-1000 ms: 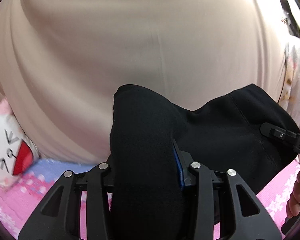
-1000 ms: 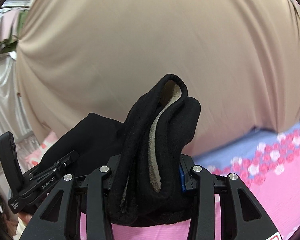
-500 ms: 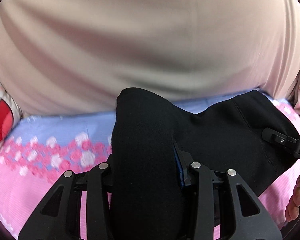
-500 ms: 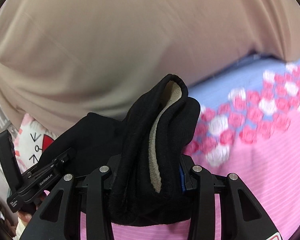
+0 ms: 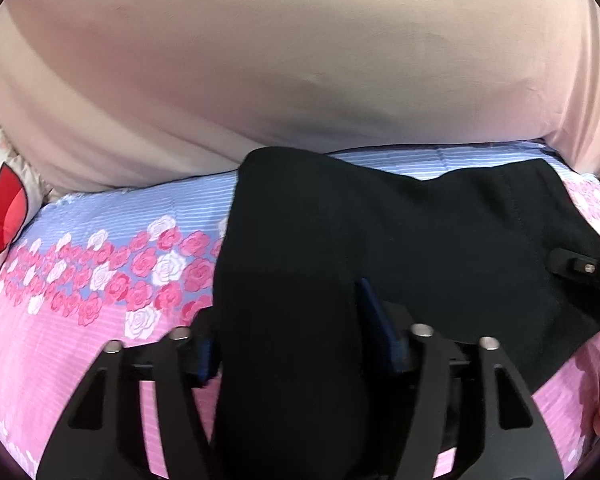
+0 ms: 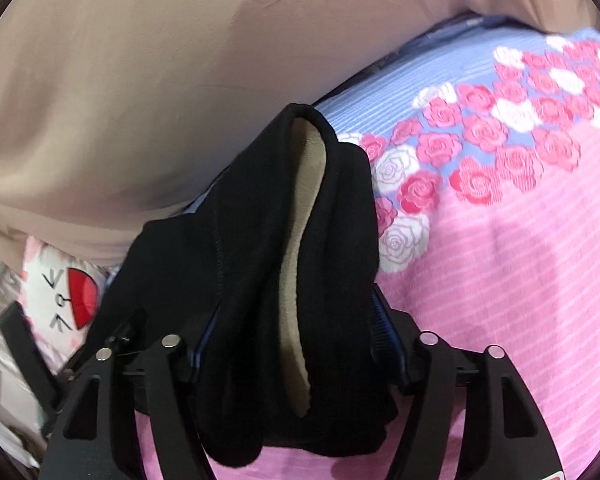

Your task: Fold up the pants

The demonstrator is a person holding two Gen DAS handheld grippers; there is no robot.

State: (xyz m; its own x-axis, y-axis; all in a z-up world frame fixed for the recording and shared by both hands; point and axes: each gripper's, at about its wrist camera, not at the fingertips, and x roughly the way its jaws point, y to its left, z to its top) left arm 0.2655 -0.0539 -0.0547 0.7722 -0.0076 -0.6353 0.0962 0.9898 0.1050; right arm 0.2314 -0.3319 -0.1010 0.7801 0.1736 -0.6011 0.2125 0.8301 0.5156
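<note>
The black pants (image 5: 440, 240) have a beige fleece lining (image 6: 300, 240) and stretch between my two grippers above a pink bed sheet. My left gripper (image 5: 296, 344) is shut on a thick bunch of the black cloth, which bulges up between its jaws. My right gripper (image 6: 296, 344) is shut on another bunched edge, where the lining shows in the fold. The other gripper shows at the right edge of the left wrist view (image 5: 580, 272) and at the lower left of the right wrist view (image 6: 24, 352).
The bed sheet (image 5: 60, 352) is pink with a band of pink and white roses (image 6: 500, 120) and a blue strip at its far edge. A beige curtain (image 5: 260, 60) hangs behind the bed. A white cartoon pillow (image 5: 0, 216) lies at the left.
Both views have tilted down. The curtain filled them before; now the rose-patterned sheet shows under the pants. Both grippers keep their hold on the cloth.
</note>
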